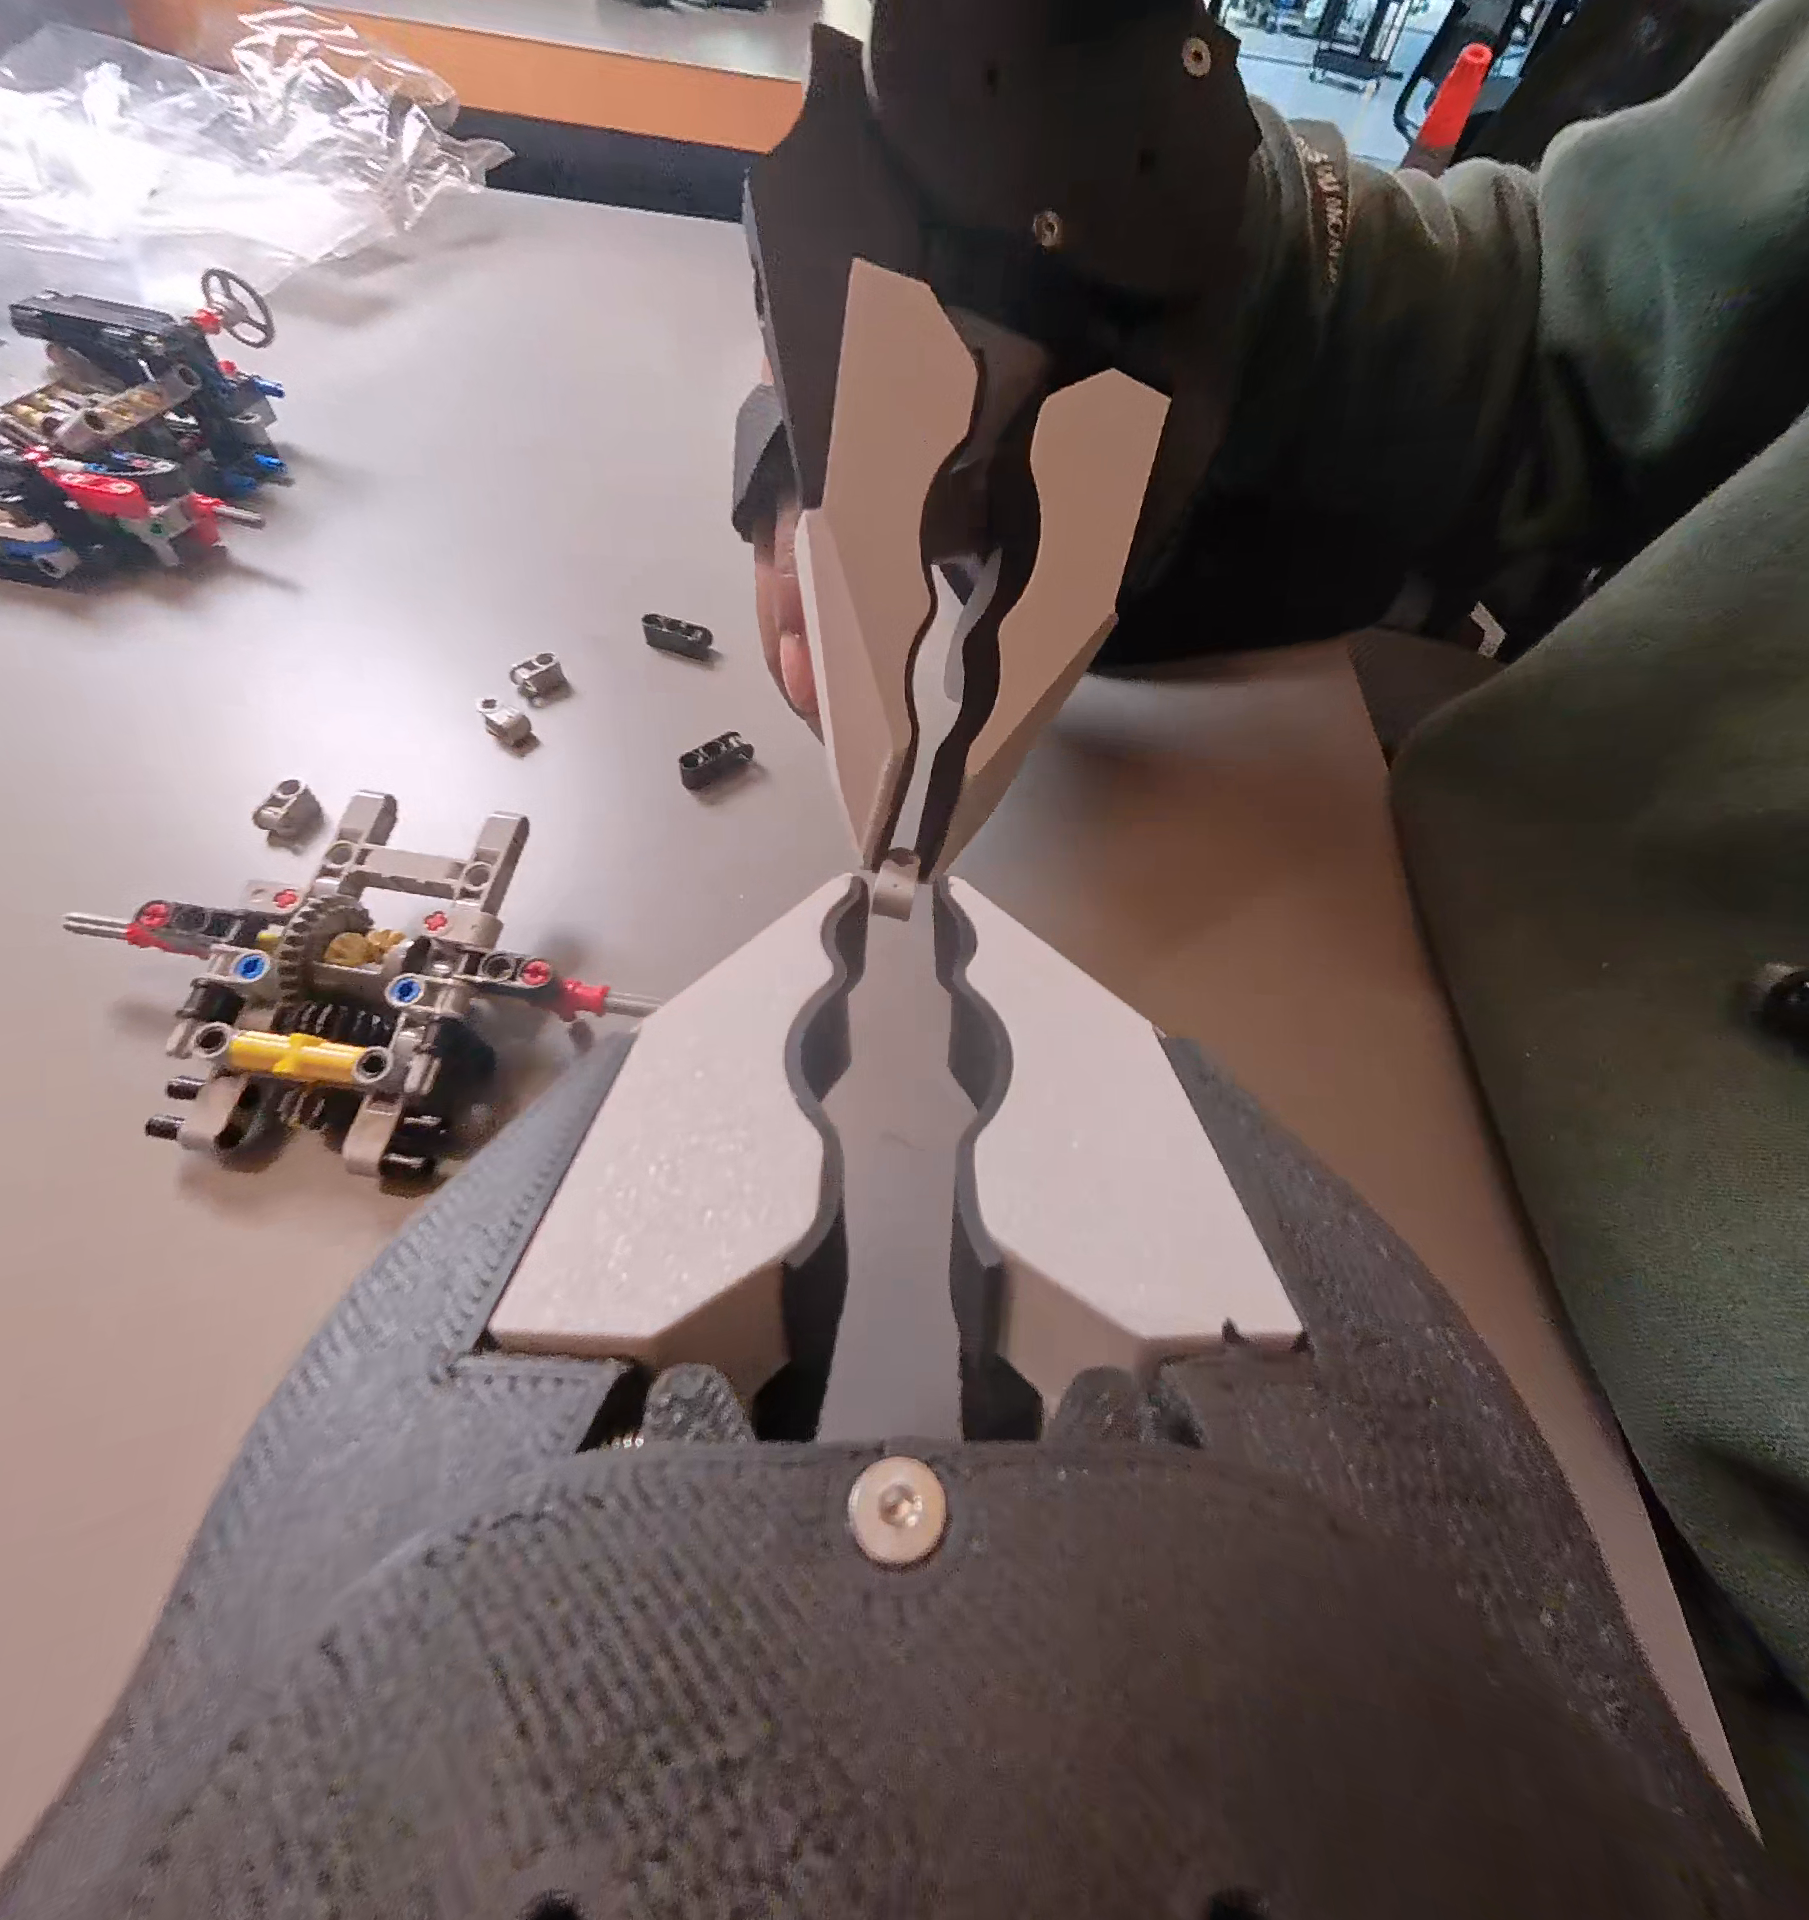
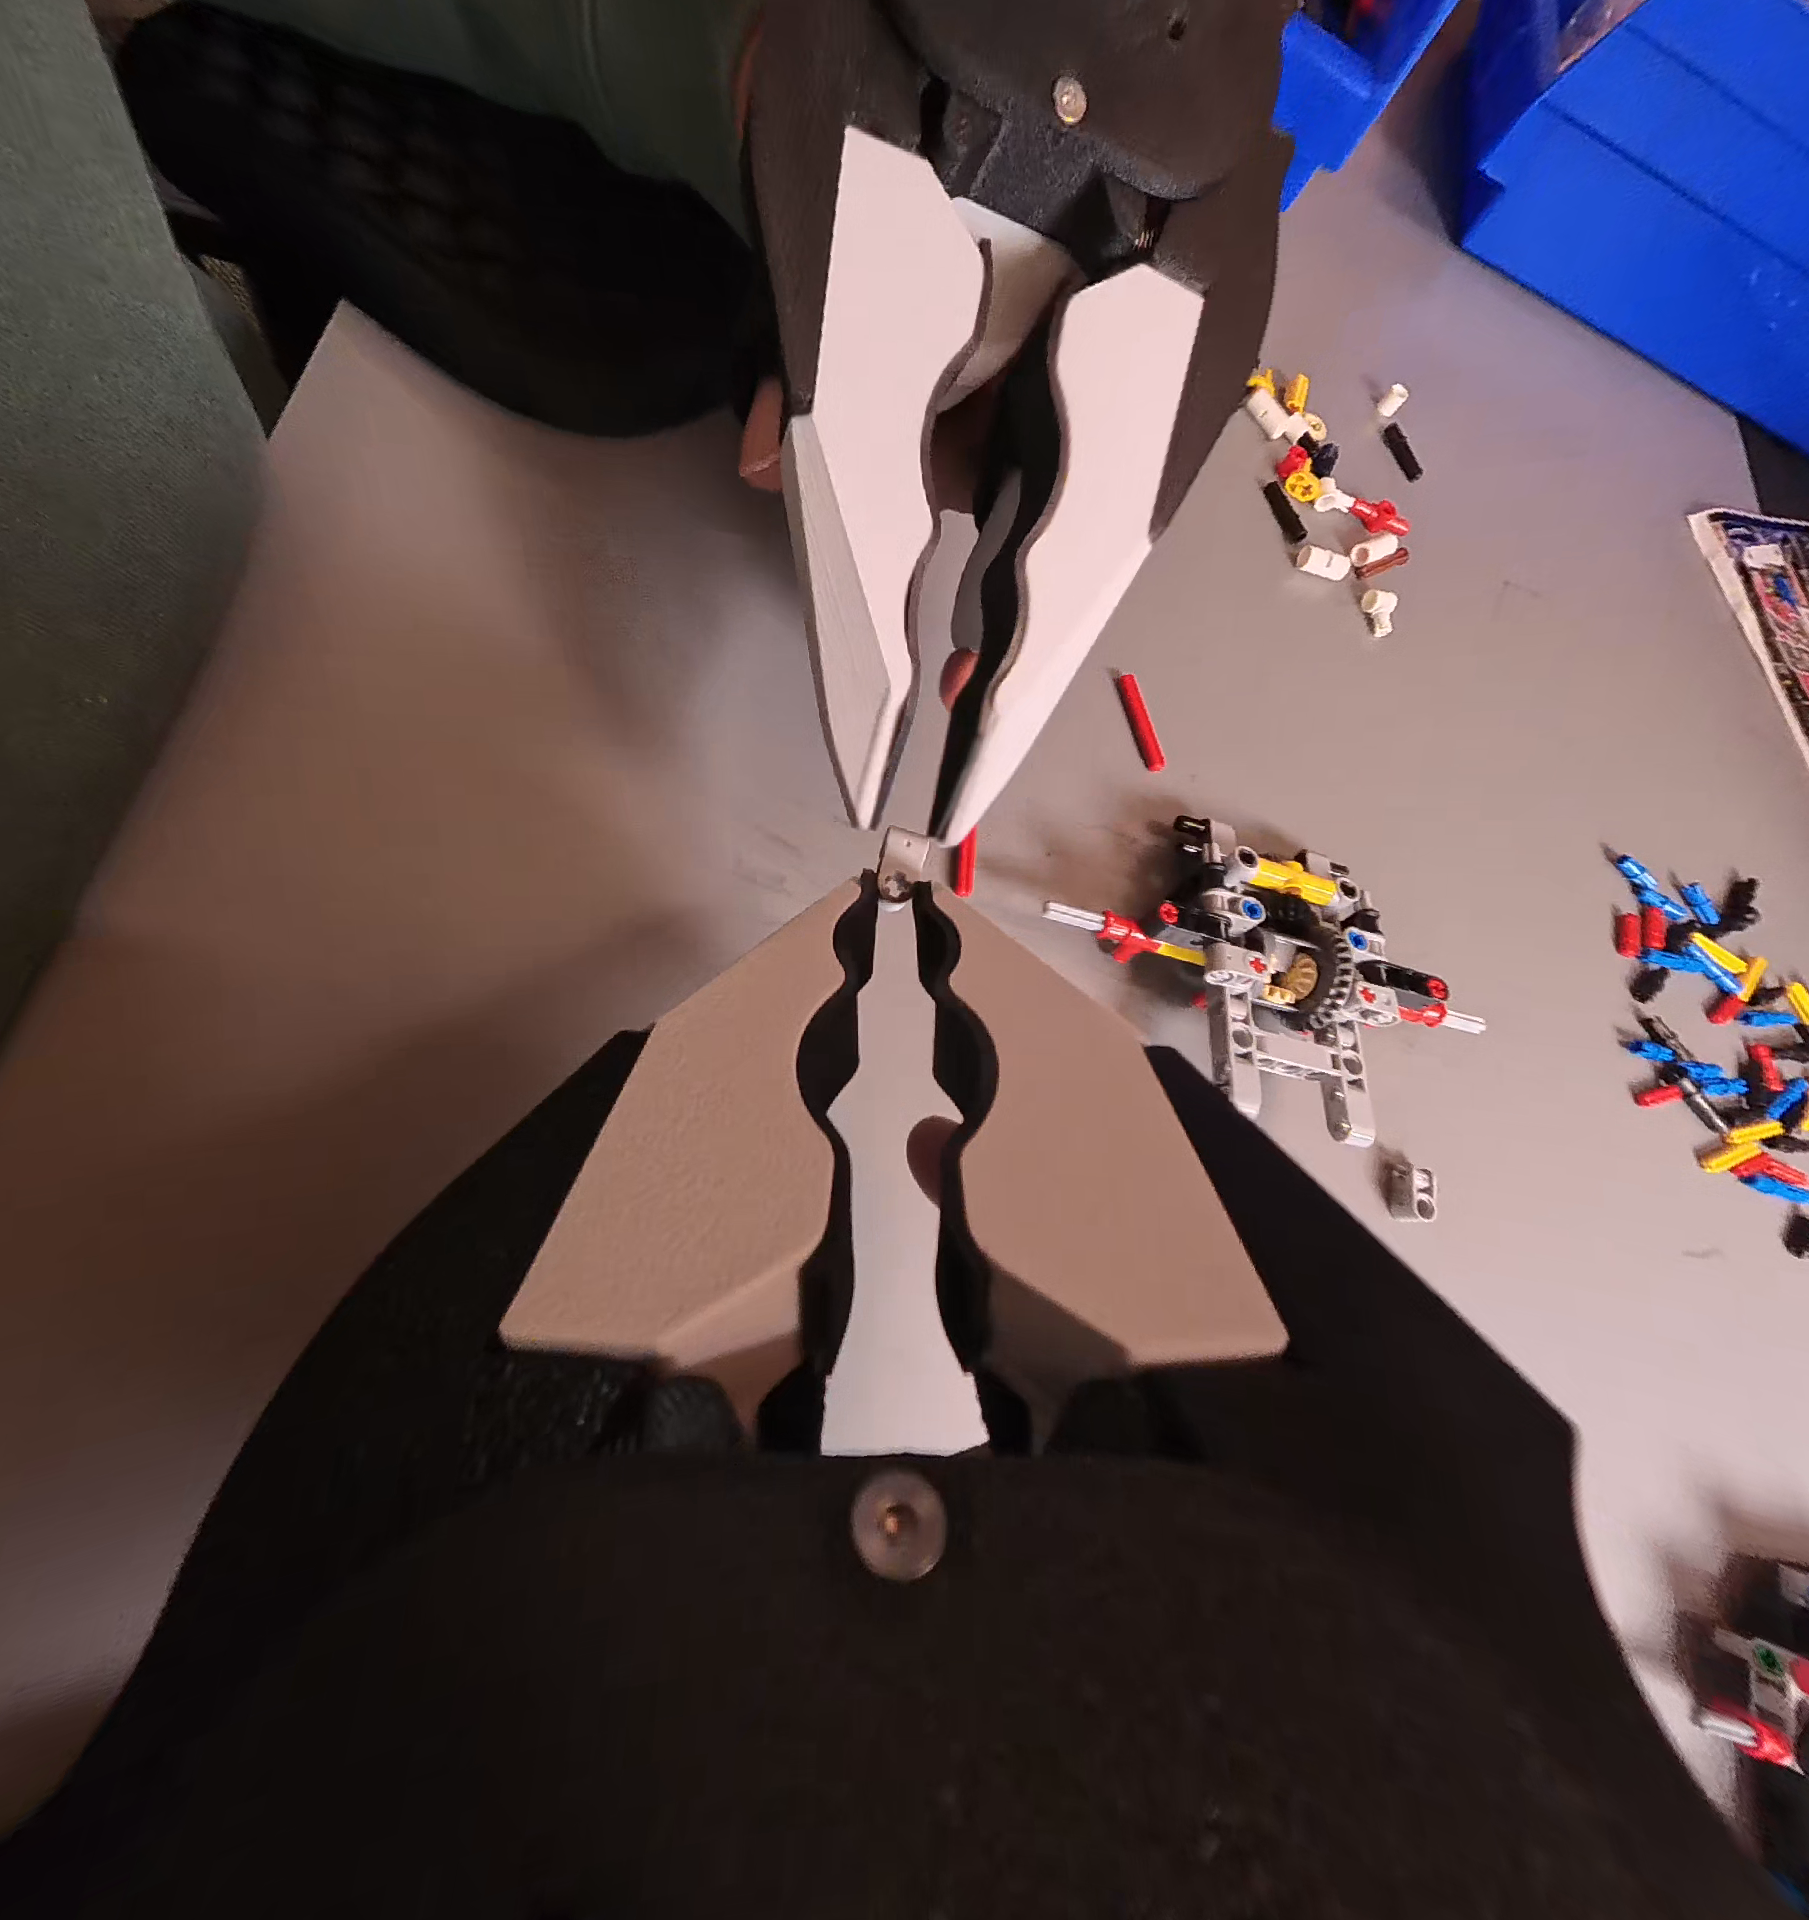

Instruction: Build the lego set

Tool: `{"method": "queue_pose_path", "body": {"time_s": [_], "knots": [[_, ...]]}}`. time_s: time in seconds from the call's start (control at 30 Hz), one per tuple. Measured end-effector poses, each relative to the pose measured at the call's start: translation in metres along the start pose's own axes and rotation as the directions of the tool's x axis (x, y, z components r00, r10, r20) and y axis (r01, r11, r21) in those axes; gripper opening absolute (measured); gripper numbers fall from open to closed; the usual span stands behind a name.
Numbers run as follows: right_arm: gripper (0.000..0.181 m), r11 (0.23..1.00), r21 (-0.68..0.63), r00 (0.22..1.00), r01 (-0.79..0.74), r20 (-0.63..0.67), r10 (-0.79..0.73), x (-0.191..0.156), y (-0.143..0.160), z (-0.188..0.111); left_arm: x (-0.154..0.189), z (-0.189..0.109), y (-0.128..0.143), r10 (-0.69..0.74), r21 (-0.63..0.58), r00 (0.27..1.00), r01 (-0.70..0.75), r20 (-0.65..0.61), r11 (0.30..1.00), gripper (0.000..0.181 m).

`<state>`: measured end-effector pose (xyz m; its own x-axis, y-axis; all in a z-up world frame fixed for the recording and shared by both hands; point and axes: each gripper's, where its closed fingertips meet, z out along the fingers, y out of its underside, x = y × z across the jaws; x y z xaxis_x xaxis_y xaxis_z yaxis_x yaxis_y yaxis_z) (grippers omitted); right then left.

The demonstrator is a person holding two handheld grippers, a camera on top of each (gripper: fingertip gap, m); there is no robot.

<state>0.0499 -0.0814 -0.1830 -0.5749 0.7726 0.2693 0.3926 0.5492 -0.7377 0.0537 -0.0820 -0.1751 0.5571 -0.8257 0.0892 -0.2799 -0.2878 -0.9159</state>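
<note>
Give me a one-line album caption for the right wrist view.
Two pairs of grey-fingered tongs meet tip to tip on a small grey connector piece above a grey table strewn with parts.

The desk [image 1: 567,436] is smooth and matt grey. A crinkled clear plastic bag [image 1: 183,135] shines at its far edge. The left gripper [image 1: 898,883] has a ribbed black printed shell, matt grey fingers [image 1: 692,1143] and a metal screw [image 1: 897,1509]. The sleeve [image 1: 1658,935] is green cloth.

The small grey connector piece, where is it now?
The small grey connector piece is held above the table, pinched between the tips of the left gripper and the right gripper, right of the gear assembly.
</note>
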Motion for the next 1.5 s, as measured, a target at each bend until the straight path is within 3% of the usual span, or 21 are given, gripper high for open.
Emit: {"method": "queue_pose_path", "body": {"time_s": [0.23, 0.57, 0.77, 0.87, 1.1, 1.23, 1.5], "knots": [[0.005, 0.998, 0.051, 0.999, -0.040, 0.032, 0.038, -0.004, -0.003, -0.004, 0.005, 0.001, -0.001, -0.009, 0.007, 1.000, 0.009, -0.025, 1.000, 0.004], [0.005, 0.927, 0.318, 0.980, -0.198, 0.074, 0.183, 0.009, -0.032, -0.029, 0.005, -0.011, -0.033, -0.095, 0.205, 0.993, 0.106, -0.066, 0.973, 0.004], [0.006, 0.877, 0.442, 0.968, -0.187, -0.068, 0.240, 0.037, -0.042, -0.043, -0.013, -0.022, -0.049, -0.267, 0.340, 0.960, 0.281, -0.089, 0.897, 0.000], [0.006, 0.883, 0.442, 0.967, -0.158, -0.114, 0.230, 0.040, -0.043, -0.044, -0.021, -0.024, -0.051, -0.324, 0.369, 0.941, 0.336, -0.096, 0.866, 0.000], [0.005, 0.887, 0.429, 0.966, -0.171, -0.105, 0.237, 0.040, -0.037, -0.042, -0.025, -0.019, -0.044, -0.355, 0.339, 0.931, 0.362, -0.085, 0.868, 0.000], [0.005, 0.918, 0.384, 0.962, -0.101, -0.197, 0.188, 0.044, -0.034, -0.038, -0.020, -0.013, -0.040, -0.394, 0.304, 0.910, 0.414, -0.129, 0.858, 0.013], [0.006, 0.939, 0.319, 0.909, 0.131, -0.417, 0.015, 0.046, -0.044, -0.033, -0.027, -0.022, -0.054, -0.547, 0.370, 0.764, 0.645, -0.343, 0.669, 0.016]]}}
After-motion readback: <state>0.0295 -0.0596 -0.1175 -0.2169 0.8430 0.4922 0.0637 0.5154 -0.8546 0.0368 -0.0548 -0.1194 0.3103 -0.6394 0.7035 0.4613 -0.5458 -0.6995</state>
